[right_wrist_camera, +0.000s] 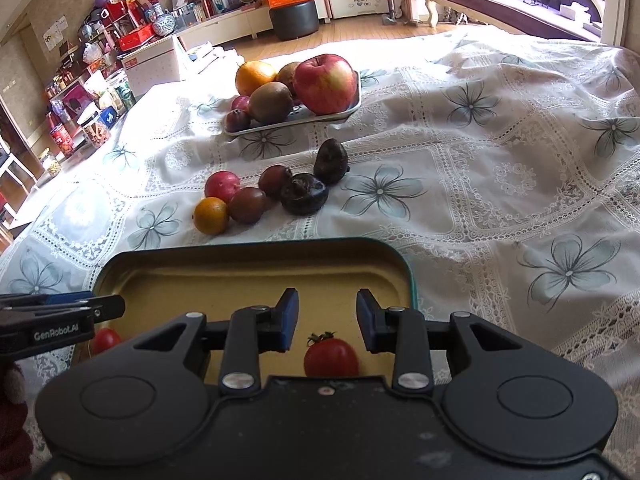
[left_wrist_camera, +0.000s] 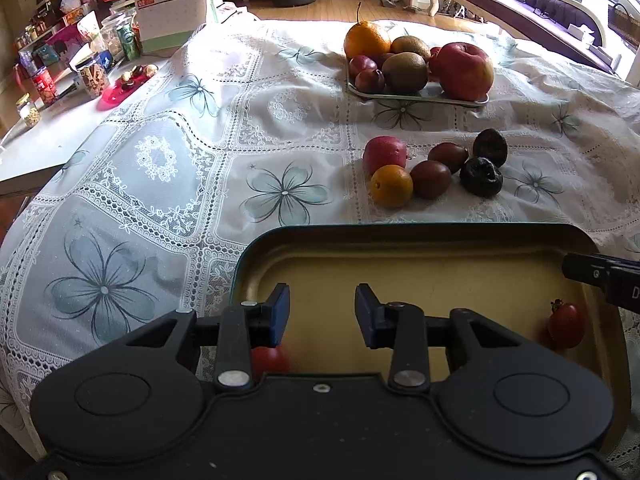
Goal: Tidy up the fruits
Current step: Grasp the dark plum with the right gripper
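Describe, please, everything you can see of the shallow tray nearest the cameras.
The near tray is a shallow rounded rectangle, apparently metal, with a dark teal rim and a matte mustard-yellow inside. It lies flat on the lace floral tablecloth, in front of the cluster of loose fruit. Two small red tomatoes lie inside: one with a green calyx toward its right side, another at its left. Both tools, left and right, hover open above it; neither visibly touches it.

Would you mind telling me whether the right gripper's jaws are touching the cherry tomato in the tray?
Apart. In the right wrist view the right gripper is open, and the cherry tomato lies on the tray with yellow floor visible either side.
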Demonstrator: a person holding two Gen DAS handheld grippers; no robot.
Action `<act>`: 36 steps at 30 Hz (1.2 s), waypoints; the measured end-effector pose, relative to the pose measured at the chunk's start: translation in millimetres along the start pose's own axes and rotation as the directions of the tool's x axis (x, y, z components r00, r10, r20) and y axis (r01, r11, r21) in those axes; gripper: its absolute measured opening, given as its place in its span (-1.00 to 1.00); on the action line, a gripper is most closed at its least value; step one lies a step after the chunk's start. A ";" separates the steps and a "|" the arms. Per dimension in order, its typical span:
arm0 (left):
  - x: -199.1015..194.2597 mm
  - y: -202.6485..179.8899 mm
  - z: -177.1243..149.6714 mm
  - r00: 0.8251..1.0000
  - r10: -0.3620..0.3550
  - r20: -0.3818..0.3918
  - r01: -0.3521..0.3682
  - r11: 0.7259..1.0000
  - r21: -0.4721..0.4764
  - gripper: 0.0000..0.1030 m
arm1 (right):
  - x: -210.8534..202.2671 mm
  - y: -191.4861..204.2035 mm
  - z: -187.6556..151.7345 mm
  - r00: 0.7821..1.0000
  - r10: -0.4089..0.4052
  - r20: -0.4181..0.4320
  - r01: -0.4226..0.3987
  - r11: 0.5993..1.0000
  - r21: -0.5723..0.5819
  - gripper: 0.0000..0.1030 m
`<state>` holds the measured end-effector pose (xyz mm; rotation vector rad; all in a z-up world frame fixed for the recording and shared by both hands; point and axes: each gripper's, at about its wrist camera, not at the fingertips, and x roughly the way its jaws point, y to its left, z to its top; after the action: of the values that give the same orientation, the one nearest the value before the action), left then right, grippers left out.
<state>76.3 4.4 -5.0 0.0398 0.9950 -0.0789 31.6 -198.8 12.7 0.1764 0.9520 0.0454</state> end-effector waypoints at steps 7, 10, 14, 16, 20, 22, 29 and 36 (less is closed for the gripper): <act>7.6 -0.7 16.4 1.000 0.003 -0.006 -0.003 1.000 0.001 -0.10 | 12.6 -5.7 19.6 1.000 -0.026 -0.003 0.026 1.000 -0.002 -0.31; 11.5 -2.0 24.9 1.000 0.009 -0.008 -0.009 1.000 0.006 -0.10 | 19.4 -6.3 30.3 0.999 -0.037 -0.005 0.037 0.999 -0.008 -0.31; 17.6 -2.2 37.5 1.000 0.019 -0.013 -0.019 1.000 0.012 -0.10 | 28.2 -5.7 44.3 0.999 -0.040 -0.011 0.040 0.999 -0.015 -0.33; 20.4 -2.1 43.9 1.000 0.022 -0.014 -0.022 1.000 0.013 -0.10 | 32.3 -3.9 50.7 0.999 -0.049 -0.012 0.049 0.999 -0.023 -0.33; 26.9 0.7 57.2 1.000 0.021 -0.023 -0.021 1.000 -0.002 -0.10 | 41.0 -3.4 63.9 0.999 -0.015 -0.031 0.015 1.000 -0.008 -0.31; 29.9 2.0 62.0 0.999 0.023 -0.027 -0.023 1.000 -0.006 -0.10 | 46.3 -1.0 70.6 0.999 -0.010 -0.036 0.010 1.000 -0.007 -0.22; 41.7 6.9 71.7 0.998 0.029 -0.052 -0.030 0.999 -0.015 -0.10 | 75.3 14.1 84.9 0.998 -0.024 -0.066 0.021 0.999 -0.039 -0.12; 52.3 14.8 71.1 0.996 0.022 -0.088 -0.026 0.999 -0.036 -0.10 | 97.4 30.9 88.2 0.996 -0.047 -0.079 0.042 0.997 -0.060 0.12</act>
<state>165.3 11.7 -10.2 0.0213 1.0830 -0.0369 161.1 -168.5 -10.6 0.1003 1.0338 0.0390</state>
